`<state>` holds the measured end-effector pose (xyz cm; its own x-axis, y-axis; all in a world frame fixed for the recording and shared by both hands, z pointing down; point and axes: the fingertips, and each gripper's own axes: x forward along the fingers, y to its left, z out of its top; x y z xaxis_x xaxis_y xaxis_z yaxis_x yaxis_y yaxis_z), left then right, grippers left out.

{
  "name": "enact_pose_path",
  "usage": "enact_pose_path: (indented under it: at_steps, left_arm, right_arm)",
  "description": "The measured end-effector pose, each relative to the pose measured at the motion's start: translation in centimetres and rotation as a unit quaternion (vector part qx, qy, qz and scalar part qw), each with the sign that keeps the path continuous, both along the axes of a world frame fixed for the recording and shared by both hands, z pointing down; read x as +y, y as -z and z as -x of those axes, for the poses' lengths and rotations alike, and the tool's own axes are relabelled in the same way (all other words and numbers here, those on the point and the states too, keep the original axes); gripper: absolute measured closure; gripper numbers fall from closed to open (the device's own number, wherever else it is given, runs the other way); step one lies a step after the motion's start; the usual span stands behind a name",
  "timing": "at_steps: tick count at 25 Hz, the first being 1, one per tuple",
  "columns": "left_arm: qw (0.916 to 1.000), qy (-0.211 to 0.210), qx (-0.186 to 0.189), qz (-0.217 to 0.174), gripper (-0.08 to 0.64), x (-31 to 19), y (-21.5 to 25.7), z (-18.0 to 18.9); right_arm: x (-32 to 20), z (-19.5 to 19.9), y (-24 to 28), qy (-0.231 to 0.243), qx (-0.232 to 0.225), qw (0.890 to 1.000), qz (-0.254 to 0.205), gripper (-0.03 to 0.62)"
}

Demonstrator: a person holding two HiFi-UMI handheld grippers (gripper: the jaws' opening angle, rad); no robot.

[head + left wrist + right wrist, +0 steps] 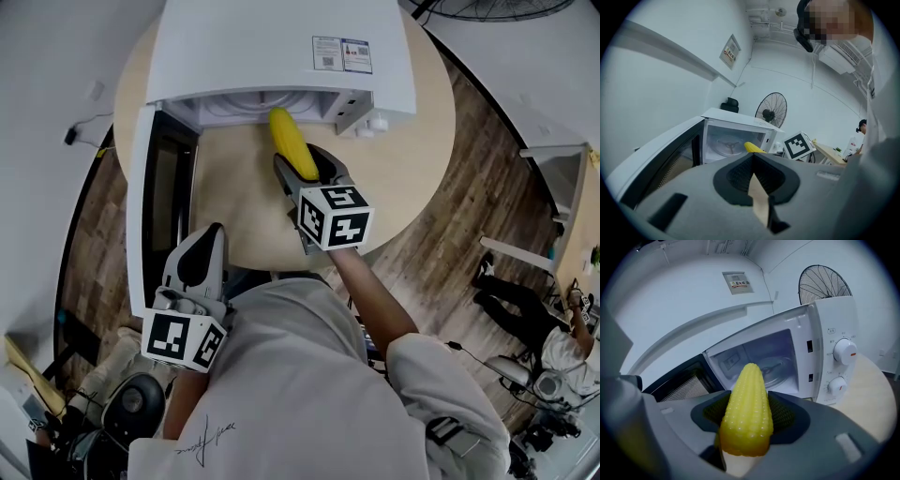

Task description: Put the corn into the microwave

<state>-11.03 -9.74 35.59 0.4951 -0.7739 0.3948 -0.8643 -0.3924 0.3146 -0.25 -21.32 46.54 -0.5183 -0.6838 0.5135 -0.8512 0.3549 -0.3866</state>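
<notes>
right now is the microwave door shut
No, the door stands swung wide open, leaving the cavity of the microwave exposed toward the corn.

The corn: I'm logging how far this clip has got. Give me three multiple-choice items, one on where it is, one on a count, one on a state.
1. Where is the corn?
A) in the right gripper, before the microwave's opening
B) lying on the table
C) already inside

2. How many knobs does the microwave's panel have?
A) one
B) two
C) four

3. The microwave door is:
A) shut
B) missing
C) swung open

Answers:
1 A, the jaws clamp the corn, its tip pointing at the cavity.
2 B, two white knobs sit one above the other.
3 C, the door stands out to the side and the cavity shows.
</notes>
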Motion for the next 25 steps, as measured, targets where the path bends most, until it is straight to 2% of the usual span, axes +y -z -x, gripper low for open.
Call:
enact_pose_path:
  at_steps: [25]
  left_arm:
    - [0.9999,0.007,0.008,0.010,0.566,-1.4,-0.5,1.6]
  right_arm:
    - [-6.0,2.2,-2.6,0.004,0.046,0.999,-0.004,0.333]
